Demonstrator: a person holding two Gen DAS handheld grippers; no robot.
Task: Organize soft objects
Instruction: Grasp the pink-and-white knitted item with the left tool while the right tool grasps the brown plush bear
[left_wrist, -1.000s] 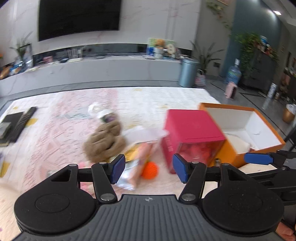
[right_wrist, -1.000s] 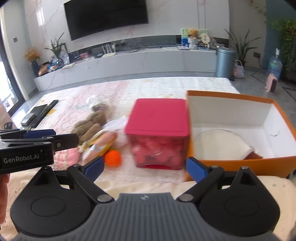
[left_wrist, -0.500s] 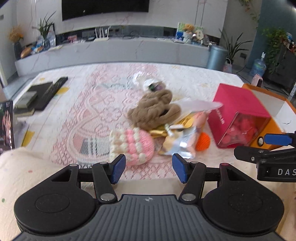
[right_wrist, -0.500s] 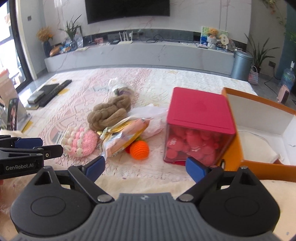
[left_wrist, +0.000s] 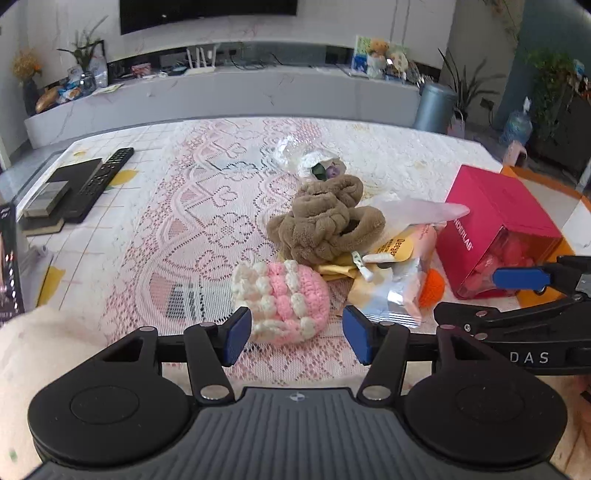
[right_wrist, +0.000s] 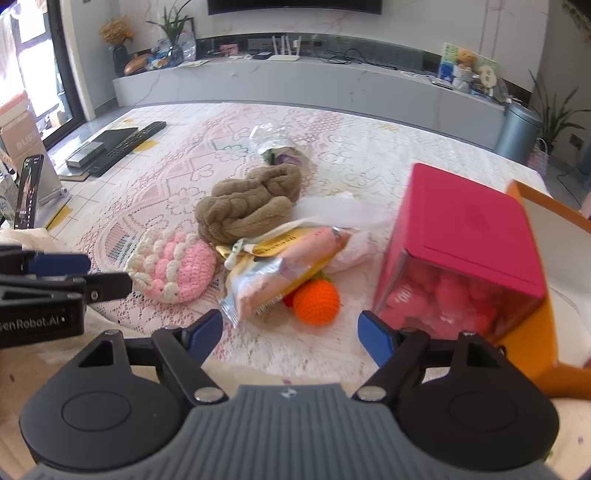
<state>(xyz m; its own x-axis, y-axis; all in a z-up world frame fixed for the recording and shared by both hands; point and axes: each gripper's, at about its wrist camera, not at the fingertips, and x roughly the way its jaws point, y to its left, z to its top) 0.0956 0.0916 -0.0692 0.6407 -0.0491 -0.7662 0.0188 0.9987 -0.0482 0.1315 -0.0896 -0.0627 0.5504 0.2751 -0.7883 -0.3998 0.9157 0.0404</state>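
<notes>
While both pairs of tongs hang over the near edge of the lace-covered worktop (left_wrist: 177, 221), nothing is yet gripped. The left tongs (left_wrist: 297, 334) stand spread, with the pink-and-white crochet piece (left_wrist: 282, 301) just ahead of the gap between their pads. The right tongs (right_wrist: 290, 338) are also spread, though their jaws have just been closing, with nothing between them; the orange crochet ball (right_wrist: 317, 301) lies a little ahead of them.

The soft things sit in one tangled heap: the brown plush bundle (left_wrist: 325, 221) leans on a foil snack packet (right_wrist: 280, 273), which overlaps the ball. That crowding is the likely trouble. A pinch aimed at the ball could catch the packet's crinkled corner instead, or drag it along. The crochet piece may squash and slip from a shallow grip. With the two tongs working so near each other, they could also collide. The open orange box (right_wrist: 535, 332) behind the pink cube box (right_wrist: 469, 236) looks like the destination.
</notes>
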